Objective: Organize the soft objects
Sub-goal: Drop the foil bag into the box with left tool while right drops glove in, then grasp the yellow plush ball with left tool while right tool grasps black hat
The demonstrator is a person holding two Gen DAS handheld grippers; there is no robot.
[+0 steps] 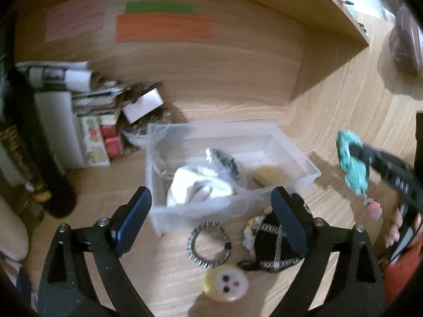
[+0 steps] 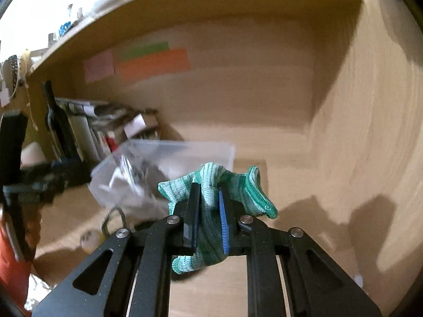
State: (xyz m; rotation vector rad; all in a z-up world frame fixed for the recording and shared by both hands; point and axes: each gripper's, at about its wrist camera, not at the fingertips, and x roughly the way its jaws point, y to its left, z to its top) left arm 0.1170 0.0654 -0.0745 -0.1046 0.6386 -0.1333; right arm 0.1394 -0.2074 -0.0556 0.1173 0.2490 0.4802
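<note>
A clear plastic bin point(image 1: 290, 145) stands on the wooden desk and holds a white cloth item point(image 1: 195, 185), a dark item in a bag and a yellow sponge point(image 1: 268, 174). My left gripper point(image 1: 211, 211) is open and empty, held above the bin's near edge. My right gripper point(image 2: 207, 206) is shut on a teal knitted cloth point(image 2: 238, 185) and holds it in the air right of the bin point(image 2: 185, 150); the cloth also shows in the left wrist view point(image 1: 351, 161). In front of the bin lie a patterned ring point(image 1: 208, 243), a black chained pouch point(image 1: 275, 248) and a round yellow-white plush point(image 1: 226, 282).
Books, boxes and papers point(image 1: 87, 111) are piled at the back left of the desk nook. Coloured paper sheets point(image 1: 164, 27) are stuck on the back wall. A shelf board point(image 1: 338, 8) runs overhead. A dark tall object point(image 1: 34, 142) stands at the left.
</note>
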